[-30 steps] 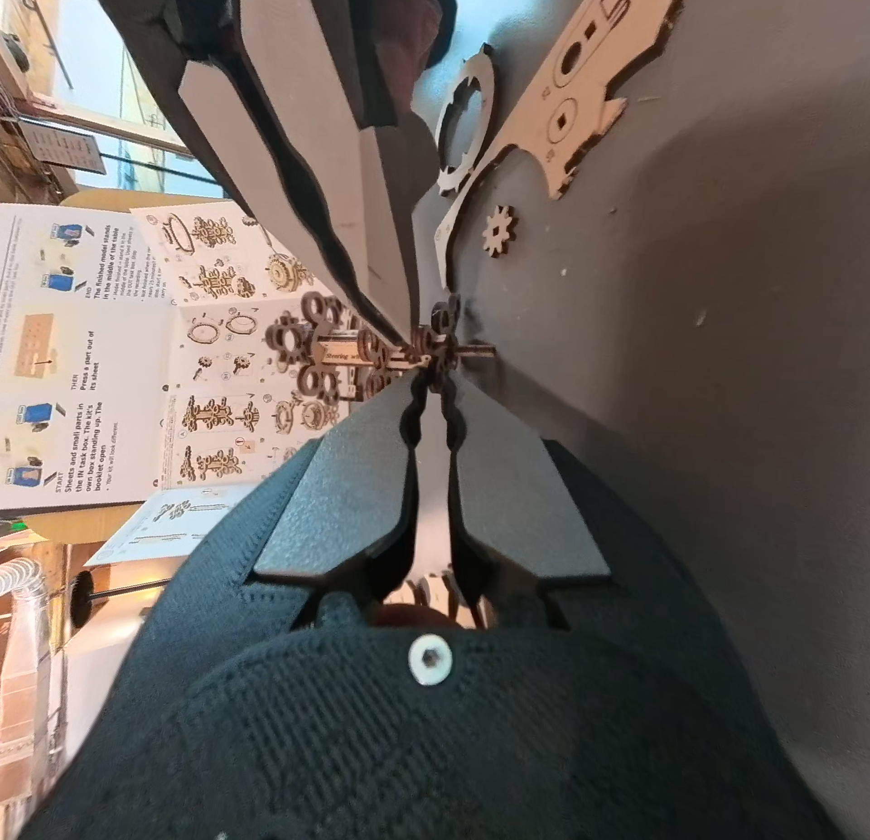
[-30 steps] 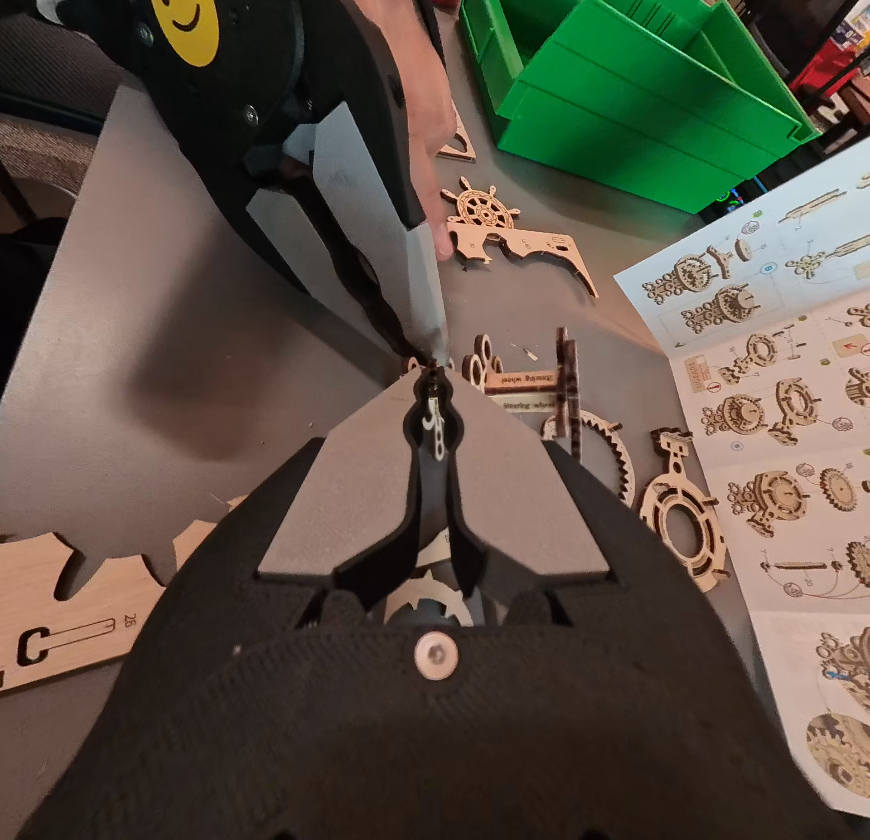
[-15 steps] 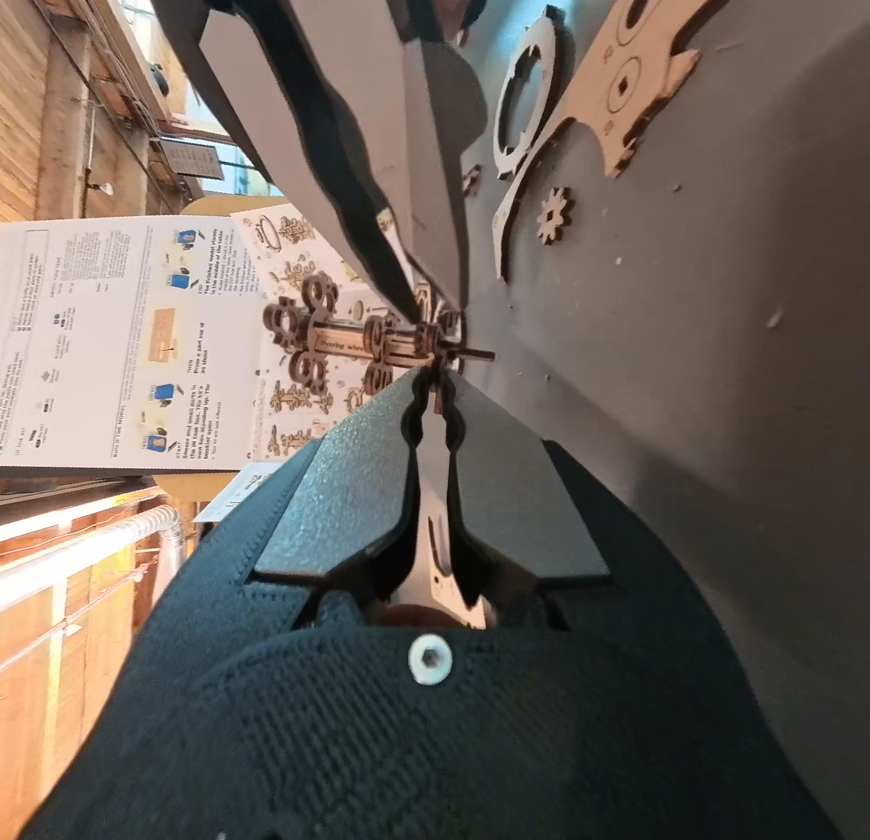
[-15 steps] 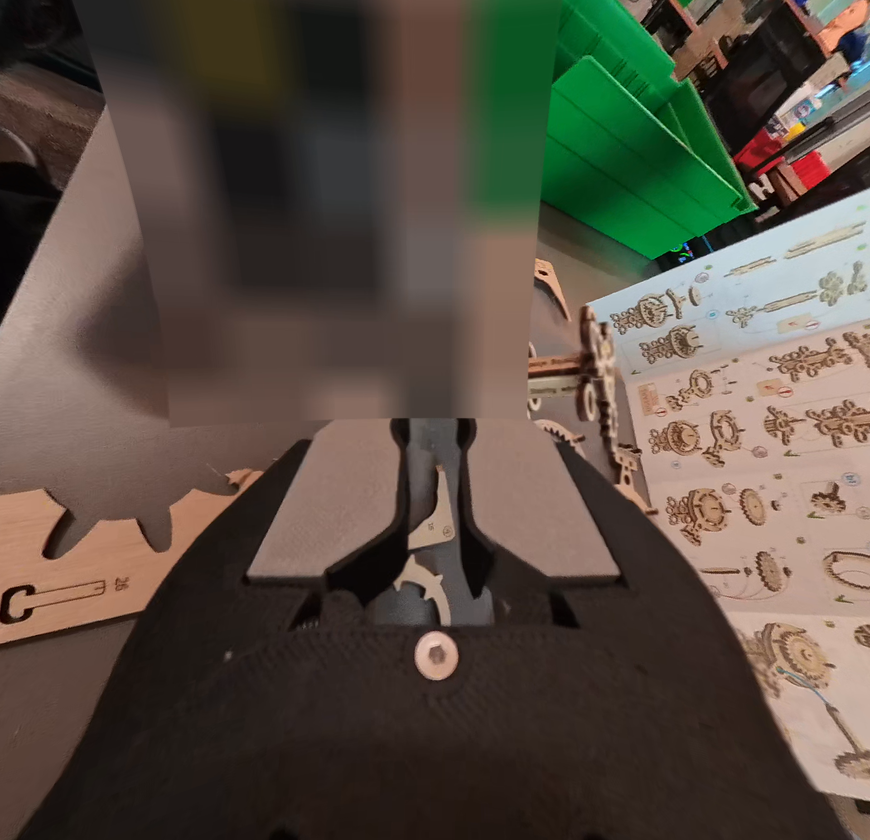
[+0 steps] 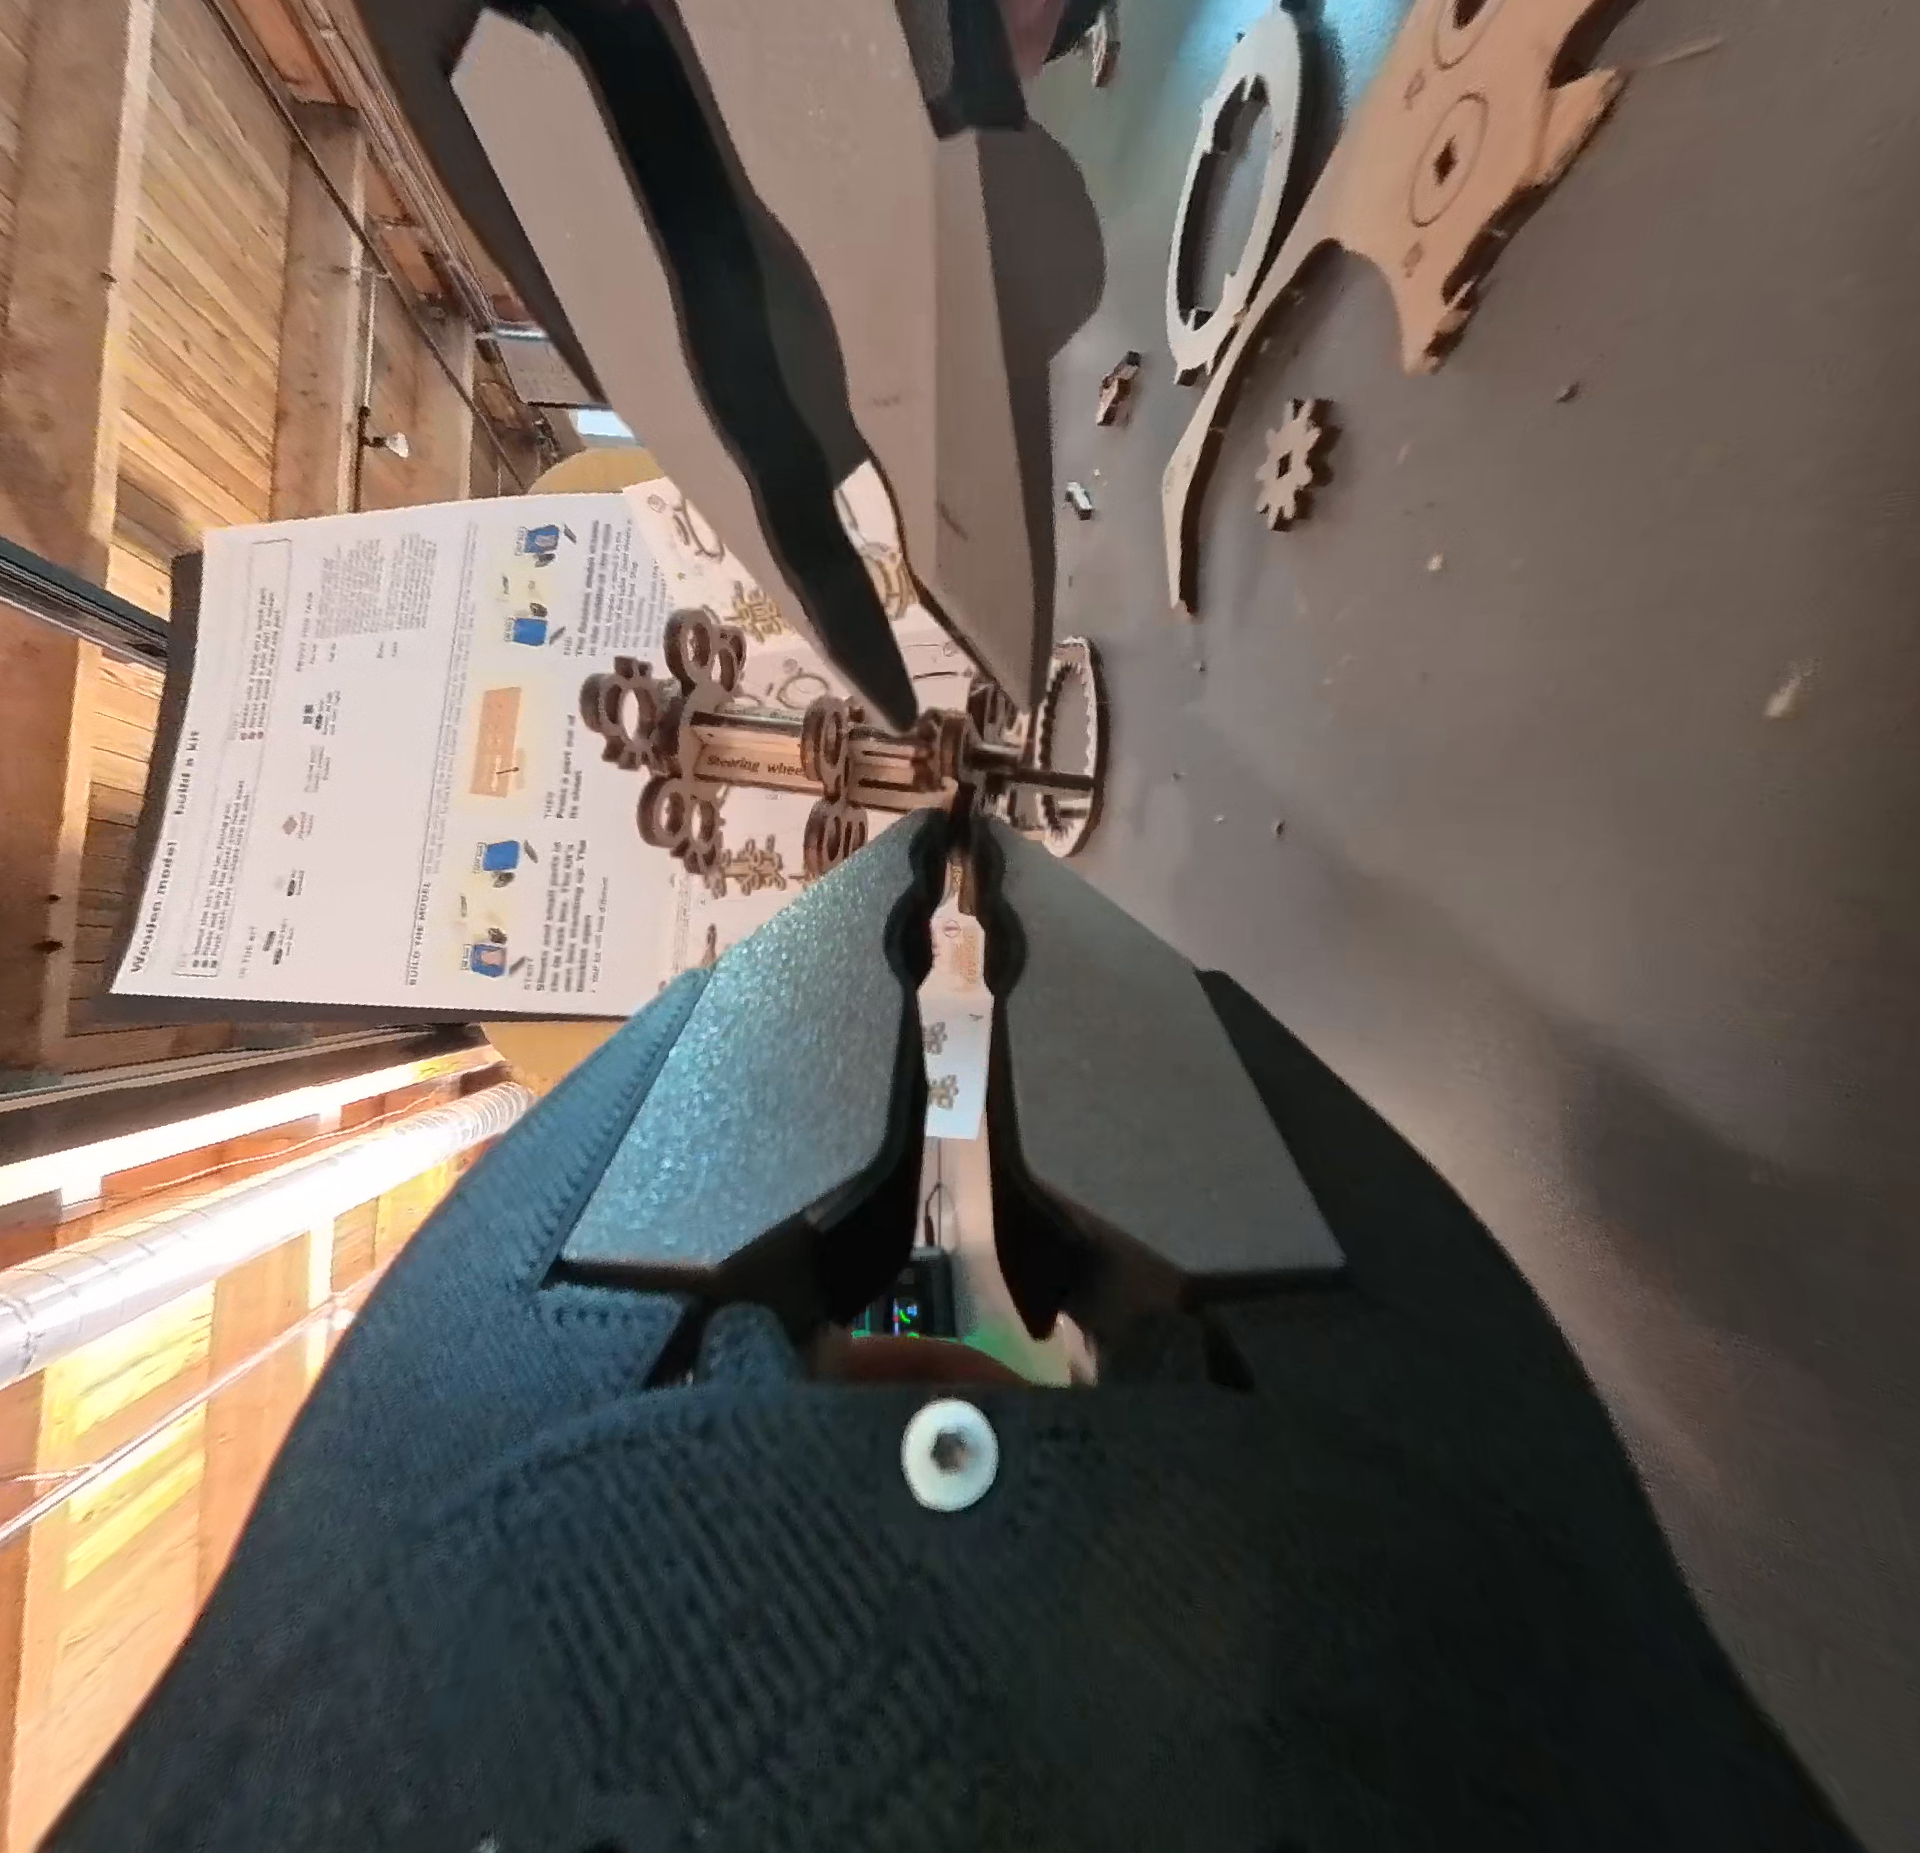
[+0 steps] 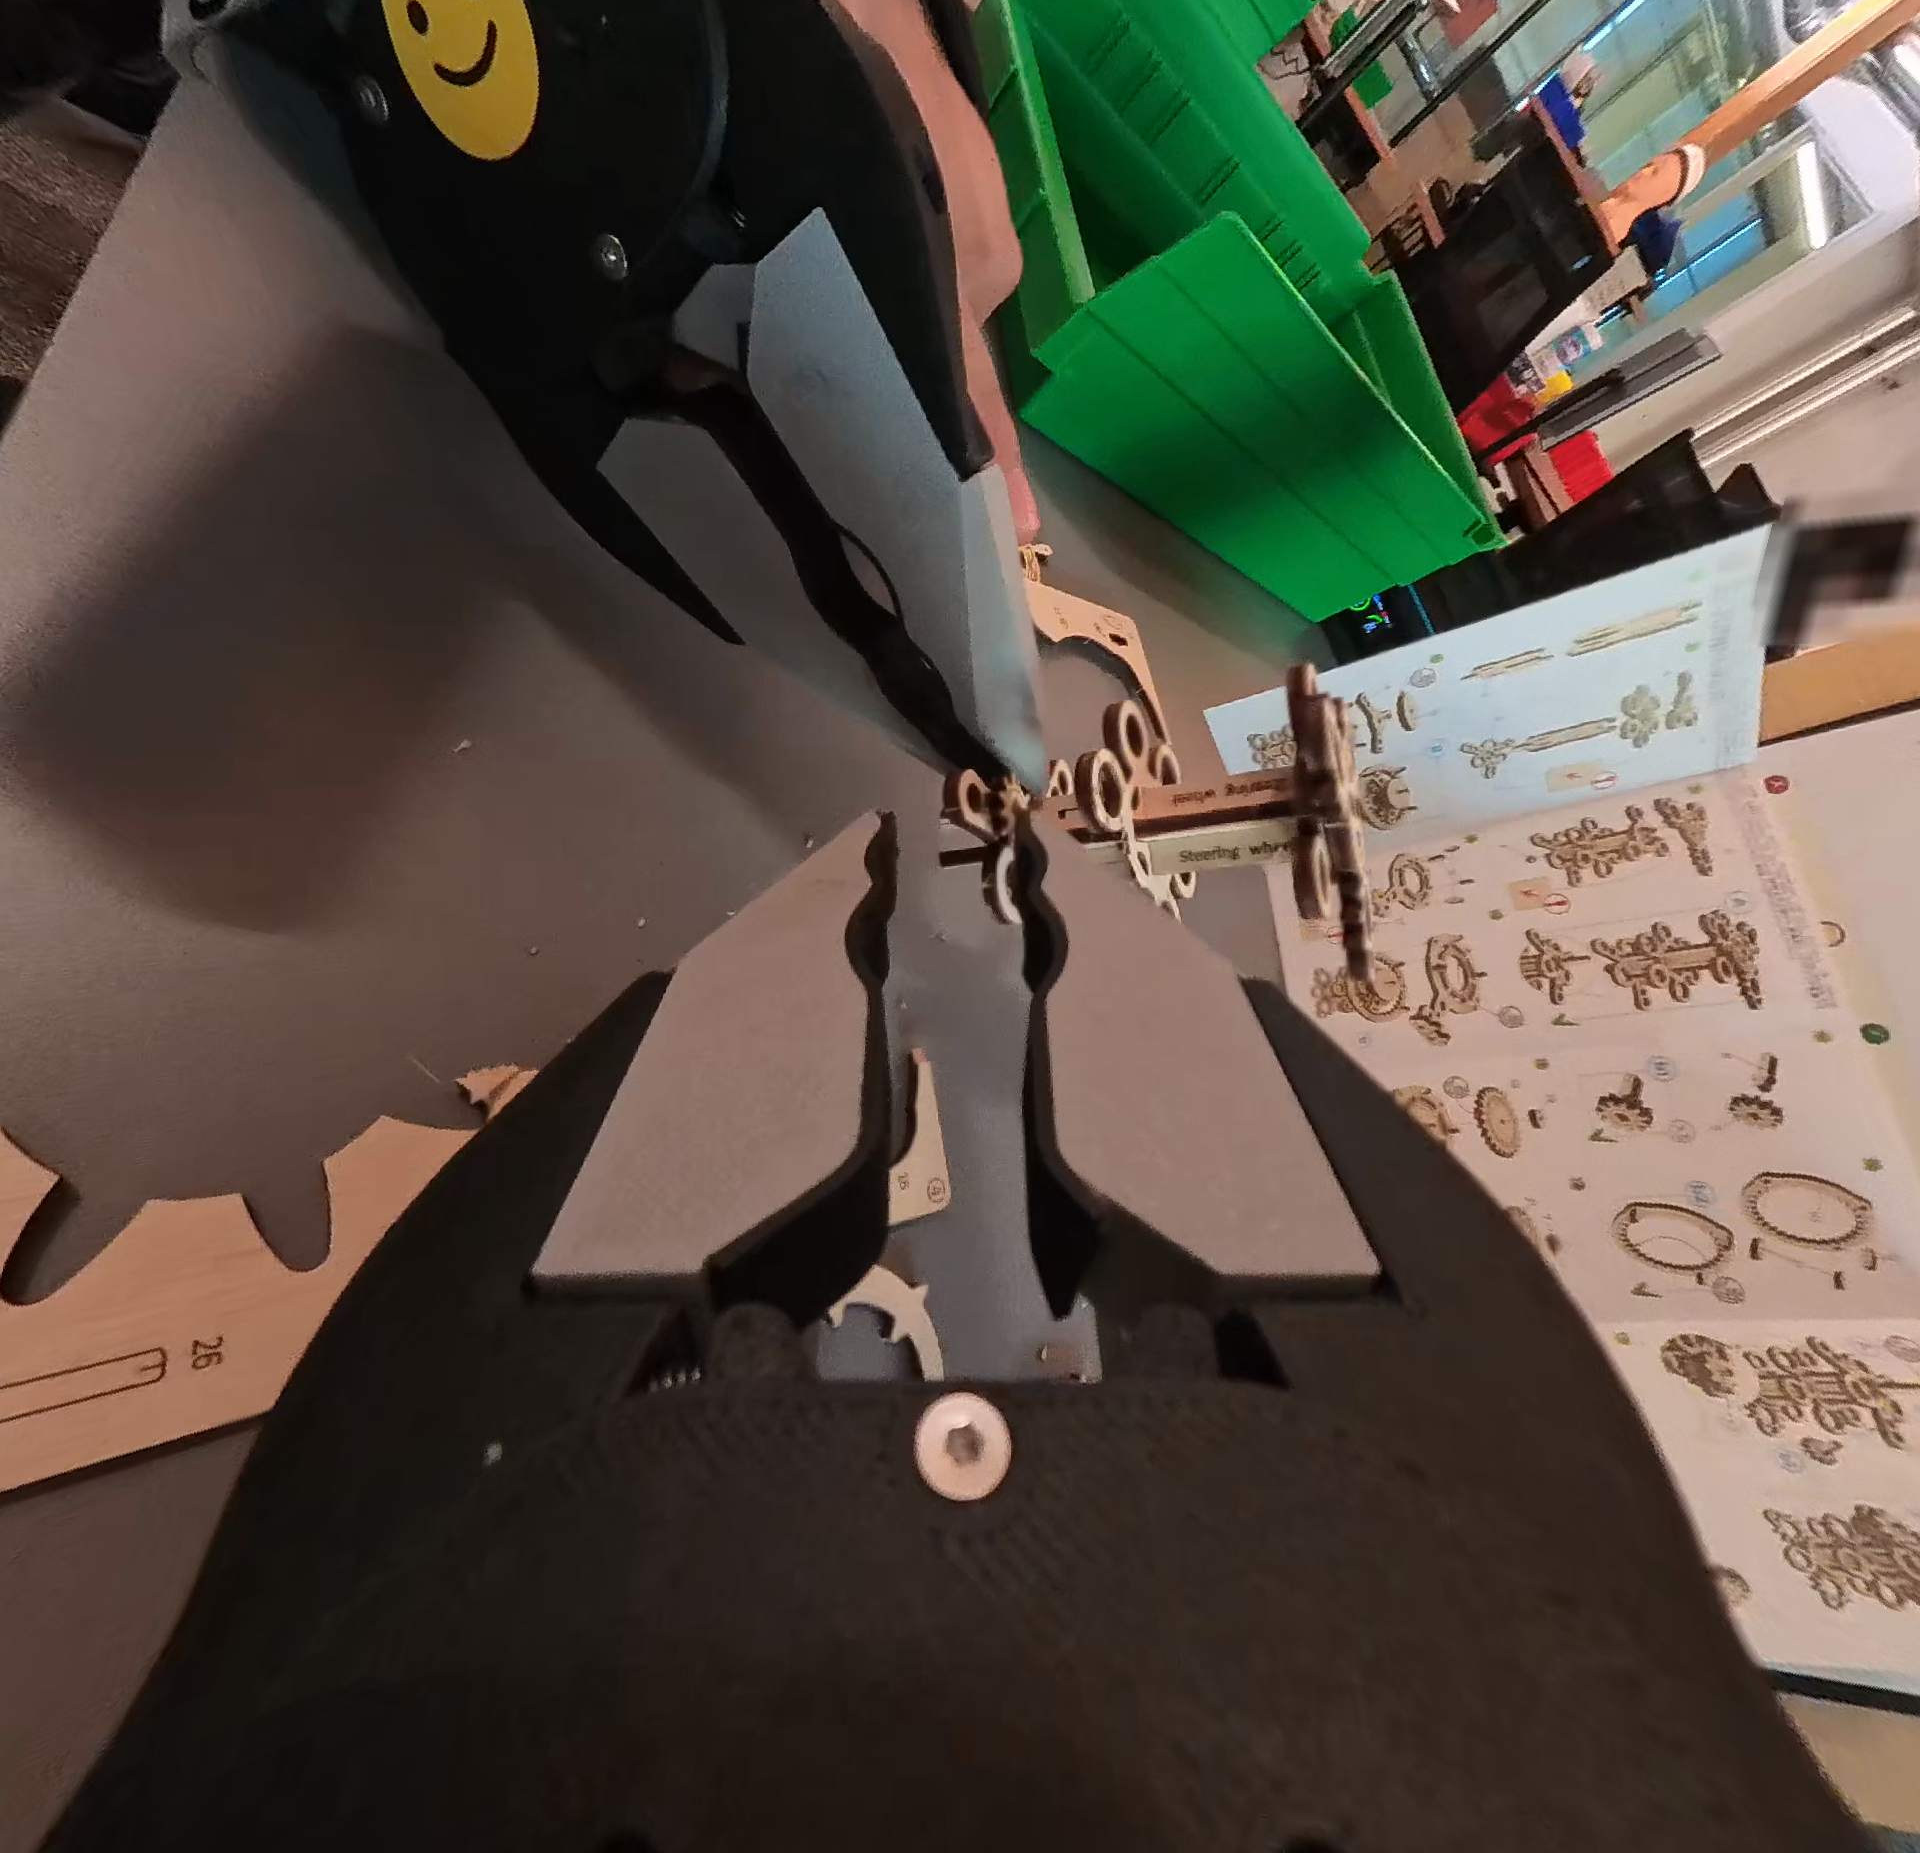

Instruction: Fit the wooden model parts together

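Note:
The wooden steering-wheel model (image 5: 748, 754), a slim shaft with flower-shaped discs, is held above the grey table (image 5: 1558, 868). My left gripper (image 5: 961, 827) is shut on its shaft near the table end. In the right wrist view the model (image 6: 1226, 837) points right, and the left gripper (image 6: 1016, 764) comes in from above. My right gripper (image 6: 956, 837) is open, its fingertips either side of a small flower disc (image 6: 1000, 873) on the model's thin axle. In the left wrist view the right gripper (image 5: 971, 712) reaches down from the top.
An instruction booklet (image 6: 1558, 972) lies at the right and a printed sheet (image 5: 364, 764) stands behind. Green bins (image 6: 1195, 401) are at the back. A toothed ring (image 5: 1075, 754), a small gear (image 5: 1291, 463), a ring part (image 5: 1226, 203) and sheet offcuts (image 6: 156, 1336) lie on the table. Both grippers' tips are close together, under 4 cm apart.
My right gripper was shut at the model's end and has opened. The left gripper has lifted and turned the model, so it now hangs clear of the table.

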### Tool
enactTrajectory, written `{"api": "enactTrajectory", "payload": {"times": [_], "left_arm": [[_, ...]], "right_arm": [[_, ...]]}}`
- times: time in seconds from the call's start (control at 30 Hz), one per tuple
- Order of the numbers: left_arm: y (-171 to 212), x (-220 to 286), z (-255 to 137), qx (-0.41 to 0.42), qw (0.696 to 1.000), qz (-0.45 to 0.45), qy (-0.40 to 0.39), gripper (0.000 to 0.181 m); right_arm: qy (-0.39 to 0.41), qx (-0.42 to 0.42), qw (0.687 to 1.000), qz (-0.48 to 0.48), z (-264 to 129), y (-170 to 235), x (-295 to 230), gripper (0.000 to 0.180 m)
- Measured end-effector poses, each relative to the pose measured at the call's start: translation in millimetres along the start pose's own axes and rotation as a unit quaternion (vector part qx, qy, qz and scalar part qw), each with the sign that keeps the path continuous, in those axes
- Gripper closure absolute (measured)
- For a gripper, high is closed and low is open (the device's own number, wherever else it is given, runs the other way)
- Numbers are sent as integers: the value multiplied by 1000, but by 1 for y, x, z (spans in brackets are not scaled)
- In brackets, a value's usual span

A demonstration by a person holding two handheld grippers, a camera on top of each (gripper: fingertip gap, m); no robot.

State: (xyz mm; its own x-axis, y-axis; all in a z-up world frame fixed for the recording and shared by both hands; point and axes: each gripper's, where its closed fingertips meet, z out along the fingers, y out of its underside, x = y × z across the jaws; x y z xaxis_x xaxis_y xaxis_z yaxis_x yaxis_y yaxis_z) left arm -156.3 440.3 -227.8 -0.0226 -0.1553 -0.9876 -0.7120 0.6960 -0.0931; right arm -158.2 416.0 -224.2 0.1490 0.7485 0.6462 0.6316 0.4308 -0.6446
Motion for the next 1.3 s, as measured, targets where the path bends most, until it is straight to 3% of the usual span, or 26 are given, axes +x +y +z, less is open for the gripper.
{"api": "enactTrajectory", "payload": {"times": [0.23,0.47,0.67,1.0,1.3], "left_arm": [[-1,-2,0,0,1000,-2,-7,180],[-3,-5,0,1,1000,-9,-11,179],[0,-4,1,3,997,-73,11,180],[-2,4,1,24,985,-156,62,180],[-5,6,0,52,971,-213,94,180]], "right_arm": [[17,-17,1000,-19,4,3,2,157],[52,-23,997,-60,4,1,7,167],[89,-45,988,-115,6,1,10,167],[23,-7,1000,-3,5,4,7,167],[-13,7,999,41,5,4,5,167]]}}
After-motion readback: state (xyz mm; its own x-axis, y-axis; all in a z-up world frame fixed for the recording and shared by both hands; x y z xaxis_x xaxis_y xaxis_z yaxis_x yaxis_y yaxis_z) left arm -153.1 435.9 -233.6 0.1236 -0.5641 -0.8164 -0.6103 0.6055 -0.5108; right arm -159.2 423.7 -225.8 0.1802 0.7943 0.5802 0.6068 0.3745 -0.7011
